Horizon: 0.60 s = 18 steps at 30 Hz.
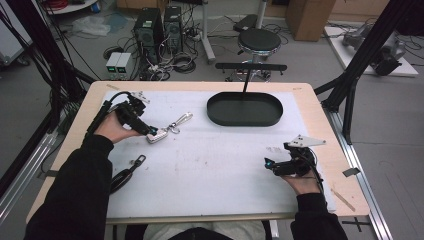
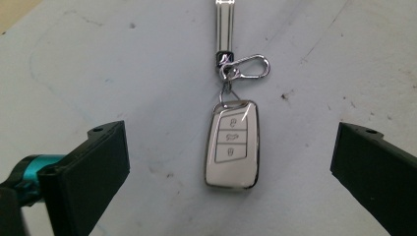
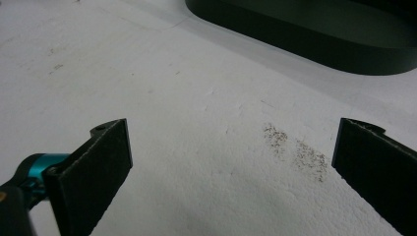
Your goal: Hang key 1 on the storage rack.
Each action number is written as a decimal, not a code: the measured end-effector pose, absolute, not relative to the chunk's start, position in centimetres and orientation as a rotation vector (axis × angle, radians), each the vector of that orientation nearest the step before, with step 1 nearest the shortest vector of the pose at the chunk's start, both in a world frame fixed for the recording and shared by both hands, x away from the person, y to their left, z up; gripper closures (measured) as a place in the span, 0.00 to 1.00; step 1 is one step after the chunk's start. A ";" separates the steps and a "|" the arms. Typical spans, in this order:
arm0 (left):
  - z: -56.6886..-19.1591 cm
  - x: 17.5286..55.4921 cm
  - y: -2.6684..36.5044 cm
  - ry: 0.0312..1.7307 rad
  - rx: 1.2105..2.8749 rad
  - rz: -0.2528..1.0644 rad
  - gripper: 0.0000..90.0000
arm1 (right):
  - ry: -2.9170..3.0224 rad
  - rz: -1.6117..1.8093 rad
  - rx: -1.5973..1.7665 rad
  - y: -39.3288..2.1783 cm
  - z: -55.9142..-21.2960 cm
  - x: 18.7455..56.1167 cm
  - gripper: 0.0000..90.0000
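On the white foam mat [image 1: 210,165] covering the wooden table, a white 3-button car key fob [image 2: 232,145] lies flat, its silver carabiner clip [image 2: 248,66] and strap beyond it. The left gripper [image 2: 228,162] hovers over the fob, jaws spread wide to either side without touching it. The right gripper [image 3: 231,162] sits wide apart above bare mat, near the black oval tray [image 3: 314,29].
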<state>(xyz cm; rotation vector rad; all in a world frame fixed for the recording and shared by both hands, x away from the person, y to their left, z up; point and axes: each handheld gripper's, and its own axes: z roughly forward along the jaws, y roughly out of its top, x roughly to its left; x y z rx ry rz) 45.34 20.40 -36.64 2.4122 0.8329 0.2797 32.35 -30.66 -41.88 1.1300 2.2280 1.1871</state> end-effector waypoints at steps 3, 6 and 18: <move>-36.8 46.5 18.8 0.806 2.446 0.259 0.02 | 2.226 1.191 1.131 -30.7 -41.8 32.3 0.01; -37.1 47.4 17.9 0.809 2.471 0.242 0.02 | 2.226 1.191 1.131 -30.7 -41.8 32.3 0.01; -37.8 50.9 15.4 0.810 2.465 0.174 0.02 | 2.219 1.198 1.139 -31.1 -41.9 32.4 0.01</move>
